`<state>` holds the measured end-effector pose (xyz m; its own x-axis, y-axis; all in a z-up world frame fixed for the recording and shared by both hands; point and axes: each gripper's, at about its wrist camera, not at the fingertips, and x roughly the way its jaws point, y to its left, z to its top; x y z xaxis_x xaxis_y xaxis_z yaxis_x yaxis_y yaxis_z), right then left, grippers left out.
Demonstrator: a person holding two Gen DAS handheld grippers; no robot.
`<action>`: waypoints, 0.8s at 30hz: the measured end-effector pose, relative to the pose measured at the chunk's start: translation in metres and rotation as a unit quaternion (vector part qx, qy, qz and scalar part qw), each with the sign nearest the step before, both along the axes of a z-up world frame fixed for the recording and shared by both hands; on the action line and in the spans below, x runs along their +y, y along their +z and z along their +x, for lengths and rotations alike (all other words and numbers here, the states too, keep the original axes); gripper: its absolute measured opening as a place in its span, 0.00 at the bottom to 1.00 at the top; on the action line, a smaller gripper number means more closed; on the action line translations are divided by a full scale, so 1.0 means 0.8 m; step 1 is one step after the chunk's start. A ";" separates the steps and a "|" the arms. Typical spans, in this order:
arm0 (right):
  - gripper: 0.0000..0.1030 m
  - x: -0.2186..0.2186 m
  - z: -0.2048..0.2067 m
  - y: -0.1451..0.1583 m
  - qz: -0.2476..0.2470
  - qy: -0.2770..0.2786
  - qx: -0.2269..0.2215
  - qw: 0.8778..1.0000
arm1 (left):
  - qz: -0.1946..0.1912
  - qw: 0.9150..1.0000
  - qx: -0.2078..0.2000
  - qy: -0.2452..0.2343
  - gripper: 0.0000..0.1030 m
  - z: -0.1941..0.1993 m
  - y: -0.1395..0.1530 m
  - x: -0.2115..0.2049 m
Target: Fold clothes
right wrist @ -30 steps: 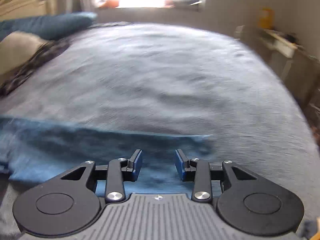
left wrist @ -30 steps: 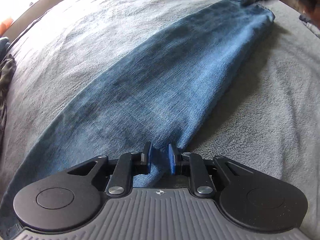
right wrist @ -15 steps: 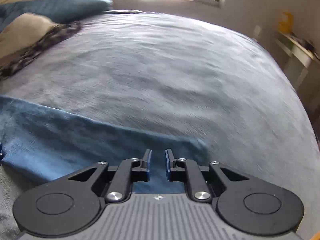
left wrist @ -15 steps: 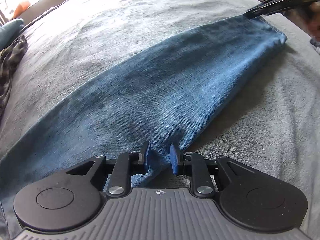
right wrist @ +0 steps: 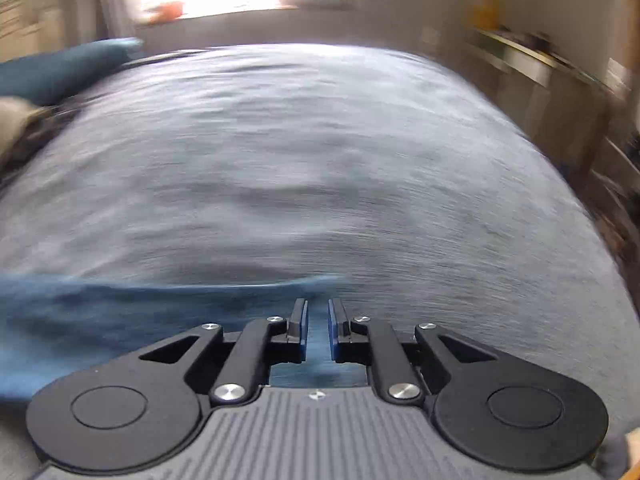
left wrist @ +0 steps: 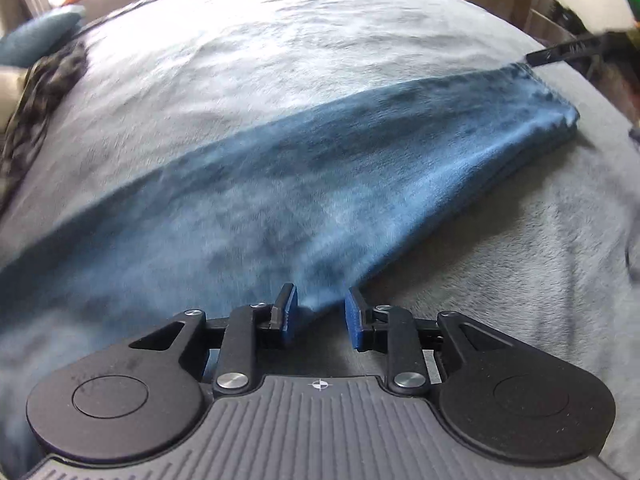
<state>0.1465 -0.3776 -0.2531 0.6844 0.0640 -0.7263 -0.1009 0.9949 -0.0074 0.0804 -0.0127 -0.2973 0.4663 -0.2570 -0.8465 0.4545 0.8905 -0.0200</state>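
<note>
Blue jeans (left wrist: 280,184) lie folded lengthwise across the grey bed cover (left wrist: 280,52). My left gripper (left wrist: 318,310) is open at the near edge of the denim, its jaws apart with a fold edge reaching toward the gap. My right gripper (right wrist: 318,326) has its jaws narrowed on the jeans (right wrist: 120,316) near their far end hem, with denim in the gap. The right gripper's finger also shows as a black bar (left wrist: 568,52) at the jeans' far corner in the left wrist view. Both views are motion-blurred.
A dark patterned garment (left wrist: 44,92) and a blue pillow (left wrist: 36,36) lie at the bed's far left. The pillow (right wrist: 64,68) shows in the right wrist view too. A shelf or desk (right wrist: 540,64) stands to the right of the bed.
My left gripper has opened wider and let go of the jeans' edge. My right gripper has closed from open onto the jeans' end and keeps moving.
</note>
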 end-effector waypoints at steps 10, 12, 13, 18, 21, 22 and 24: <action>0.22 0.025 -0.022 -0.066 -0.048 -0.004 0.069 0.996 | -0.045 0.990 0.006 0.131 0.25 -0.045 0.032 0.105; 0.24 -0.013 -0.031 -0.044 -0.066 -0.092 0.067 0.991 | -0.047 0.983 -0.008 0.178 0.25 -0.046 0.051 0.153; 0.24 -0.020 -0.037 -0.033 -0.067 -0.111 0.059 0.990 | -0.043 0.979 -0.018 0.199 0.25 -0.043 0.059 0.176; 0.24 0.134 -0.047 -0.006 -0.007 0.008 0.016 1.000 | 0.011 0.964 -0.046 0.262 0.25 -0.017 0.071 0.270; 0.24 0.294 -0.059 -0.011 0.051 0.160 -0.007 0.986 | 0.084 0.966 -0.040 0.242 0.25 0.005 0.044 0.294; 0.24 0.347 -0.062 -0.016 0.064 0.206 -0.013 0.976 | 0.108 0.966 -0.033 0.234 0.25 0.010 0.032 0.300; 0.21 0.439 -0.065 -0.031 0.075 0.283 -0.018 0.956 | 0.131 0.964 -0.013 0.231 0.26 0.015 0.006 0.317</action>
